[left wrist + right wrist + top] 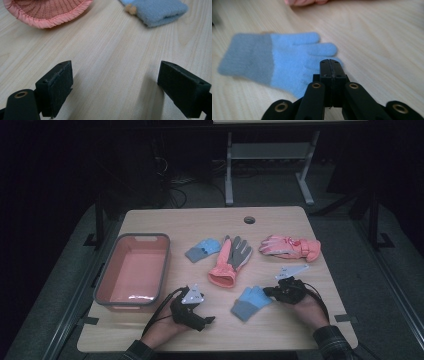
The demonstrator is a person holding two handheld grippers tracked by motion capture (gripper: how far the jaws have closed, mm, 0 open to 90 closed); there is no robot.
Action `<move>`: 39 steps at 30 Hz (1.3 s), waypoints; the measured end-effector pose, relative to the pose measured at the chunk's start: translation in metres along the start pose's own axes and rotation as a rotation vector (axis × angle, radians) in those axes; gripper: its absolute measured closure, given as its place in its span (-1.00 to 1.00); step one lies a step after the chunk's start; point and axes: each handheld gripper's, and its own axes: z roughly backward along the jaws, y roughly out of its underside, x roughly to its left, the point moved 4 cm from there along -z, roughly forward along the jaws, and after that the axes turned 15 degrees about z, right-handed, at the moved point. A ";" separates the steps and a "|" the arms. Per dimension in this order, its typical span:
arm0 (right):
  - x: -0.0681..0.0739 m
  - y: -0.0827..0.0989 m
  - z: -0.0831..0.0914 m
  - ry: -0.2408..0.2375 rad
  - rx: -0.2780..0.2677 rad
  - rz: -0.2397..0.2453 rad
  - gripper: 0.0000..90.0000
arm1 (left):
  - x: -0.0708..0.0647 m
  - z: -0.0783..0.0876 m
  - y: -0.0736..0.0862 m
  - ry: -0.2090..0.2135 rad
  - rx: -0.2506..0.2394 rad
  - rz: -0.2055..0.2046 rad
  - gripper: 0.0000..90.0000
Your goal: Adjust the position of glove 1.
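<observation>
Right gripper view shows my right gripper (331,62) with its jaws pressed together on a fingertip of the blue glove (274,60), which lies flat on the tabletop (387,45). My left gripper (115,82) hovers with jaws apart over bare wood.

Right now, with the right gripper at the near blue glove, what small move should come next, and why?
Probably a short lift and carry toward the tub. The right gripper has its jaws closed at the fingertips of the blue glove, apparently pinching a finger, while the glove lies flat on the table. The left gripper stands open over bare wood, holding nothing.
</observation>
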 end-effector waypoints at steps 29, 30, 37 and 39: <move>-0.042 0.048 0.015 0.251 -0.020 -0.125 -0.66 | 0.001 0.000 -0.007 -0.014 0.017 0.037 -0.70; -0.042 0.048 0.015 0.251 -0.019 -0.123 -0.66 | 0.000 0.002 -0.010 -0.010 0.009 0.047 -0.70; -0.042 0.048 0.015 0.251 -0.019 -0.124 -0.66 | 0.006 0.013 -0.038 -0.028 -0.019 0.121 -0.69; -0.042 0.048 0.015 0.251 -0.019 -0.124 -0.66 | 0.010 0.015 -0.047 -0.038 -0.031 0.127 -0.69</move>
